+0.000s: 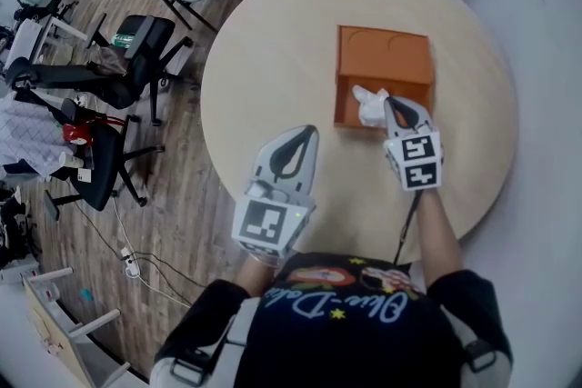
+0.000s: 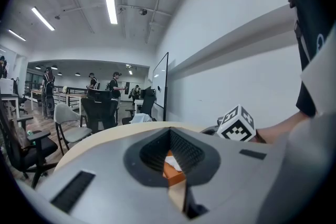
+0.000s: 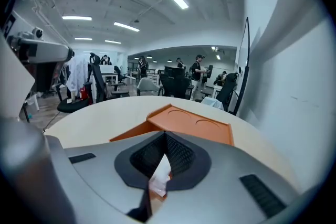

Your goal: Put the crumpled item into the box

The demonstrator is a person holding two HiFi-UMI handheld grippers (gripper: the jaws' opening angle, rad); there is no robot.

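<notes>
**Office table [image 1: 273,59], round and pale, carrying an open orange box [image 1: 382,59].**
The right gripper [image 1: 393,107] has its jaws clamped on the white crumpled item [image 1: 368,107], over the box's near compartment. The left gripper [image 1: 307,136] hangs apart from the box, jaws together on nothing. Likely risk: released this close to the near wall, the light paper could cling to a jaw or tip out onto the table. Only the right gripper view shows the pinch itself; only the head view places the item over the compartment.

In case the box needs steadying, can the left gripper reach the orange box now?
Probably yes: only bare table lies between the left gripper and the orange box; the right gripper, holding the crumpled item, is at its front.
</notes>
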